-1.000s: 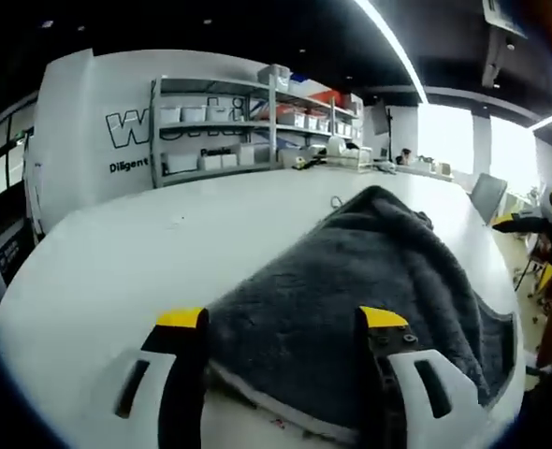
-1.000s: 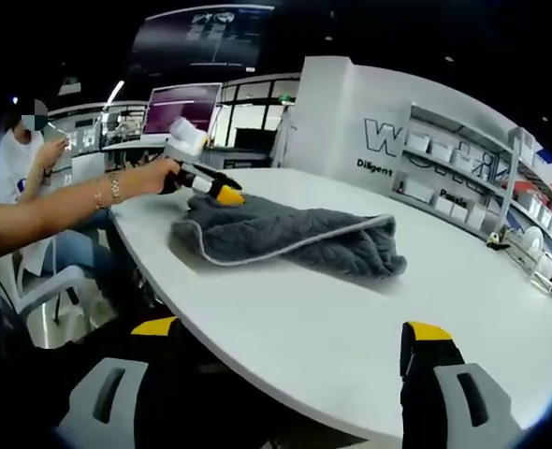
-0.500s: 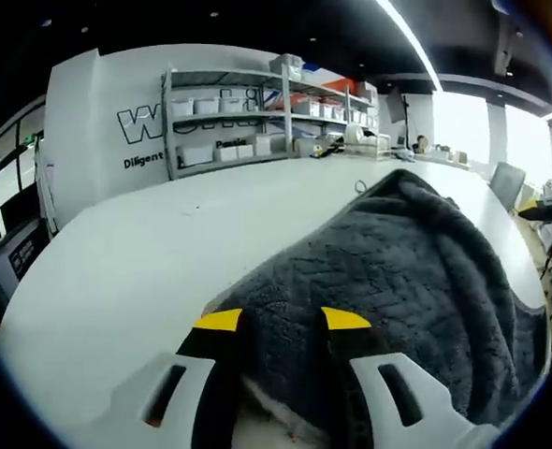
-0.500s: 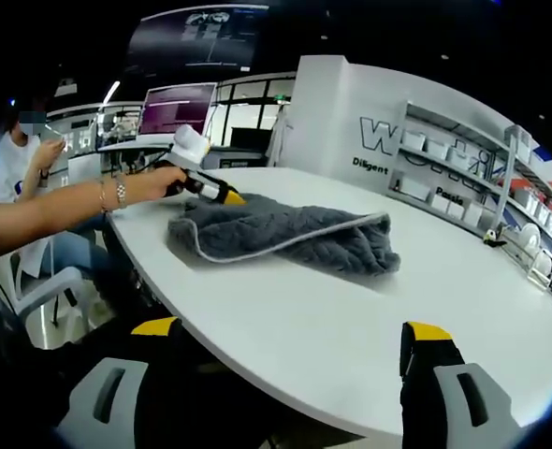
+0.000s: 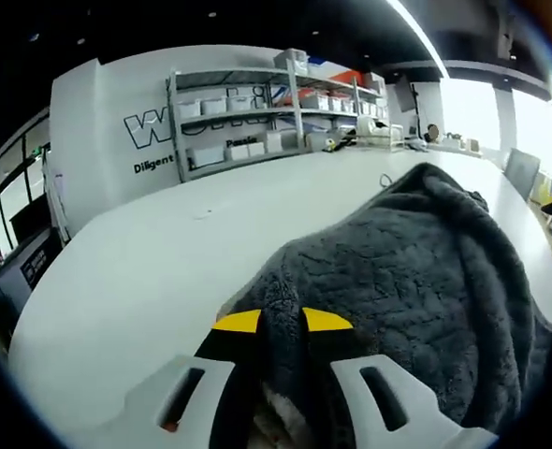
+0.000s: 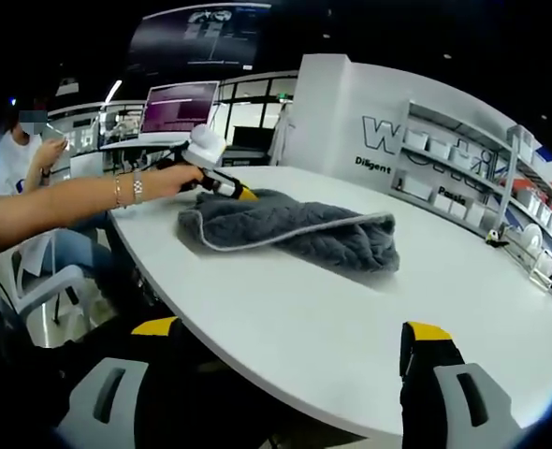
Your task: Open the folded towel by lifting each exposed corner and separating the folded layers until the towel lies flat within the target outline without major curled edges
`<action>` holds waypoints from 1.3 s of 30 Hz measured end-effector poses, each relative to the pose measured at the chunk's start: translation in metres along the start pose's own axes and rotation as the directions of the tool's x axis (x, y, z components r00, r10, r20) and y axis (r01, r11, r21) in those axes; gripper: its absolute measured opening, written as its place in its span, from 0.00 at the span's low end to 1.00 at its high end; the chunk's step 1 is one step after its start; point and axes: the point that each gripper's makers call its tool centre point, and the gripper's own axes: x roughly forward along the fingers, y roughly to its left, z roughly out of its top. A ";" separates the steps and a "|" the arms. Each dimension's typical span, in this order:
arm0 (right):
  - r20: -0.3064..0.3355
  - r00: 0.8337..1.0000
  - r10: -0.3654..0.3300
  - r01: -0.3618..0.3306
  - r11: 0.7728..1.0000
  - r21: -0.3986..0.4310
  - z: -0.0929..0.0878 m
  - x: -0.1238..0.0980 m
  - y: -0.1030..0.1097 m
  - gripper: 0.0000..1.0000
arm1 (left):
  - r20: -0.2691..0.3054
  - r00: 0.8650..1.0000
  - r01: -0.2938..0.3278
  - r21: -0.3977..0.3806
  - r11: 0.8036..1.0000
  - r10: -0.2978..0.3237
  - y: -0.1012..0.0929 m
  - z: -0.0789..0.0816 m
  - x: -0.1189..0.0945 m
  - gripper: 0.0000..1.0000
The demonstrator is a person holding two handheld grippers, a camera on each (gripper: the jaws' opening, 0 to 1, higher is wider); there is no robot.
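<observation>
Grey towel (image 5: 416,271) edge pinched in left tool (image 5: 281,321), right tool (image 6: 290,339) well apart

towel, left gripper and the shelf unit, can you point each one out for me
towel (image 6: 290,234), right gripper view, on the middle of its grey top fold.
left gripper (image 5: 280,321), left gripper view, midway between its yellow tips, jaws shut on the towel's near edge.
shelf unit (image 5: 257,122), left gripper view, on its middle shelf by the white wall.

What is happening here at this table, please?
A person is unfolding a grey towel on a white table with two hand-held grippers. The left gripper has shut on the towel's near edge; the right gripper view shows it at the towel's far corner. The right gripper is open and hangs back from the table's edge, holding nothing. The towel is bunched and folded.
</observation>
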 end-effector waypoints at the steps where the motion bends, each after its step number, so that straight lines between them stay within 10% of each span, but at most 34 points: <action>1: -0.003 1.000 0.001 -0.001 1.000 -0.001 0.000 0.000 0.000 0.99 | -0.002 1.000 0.000 -0.013 1.000 0.000 0.001 0.000 0.000 0.14; 30: 0.004 1.000 -0.014 0.014 1.000 0.025 -0.001 -0.003 -0.009 0.99 | -0.044 0.993 -0.111 -0.058 0.992 0.108 0.037 0.003 0.030 0.13; 39: 0.123 0.992 -0.017 0.006 0.996 0.086 0.018 -0.003 -0.015 0.99 | -0.058 0.992 -0.116 -0.037 0.993 0.114 0.038 0.003 0.032 0.13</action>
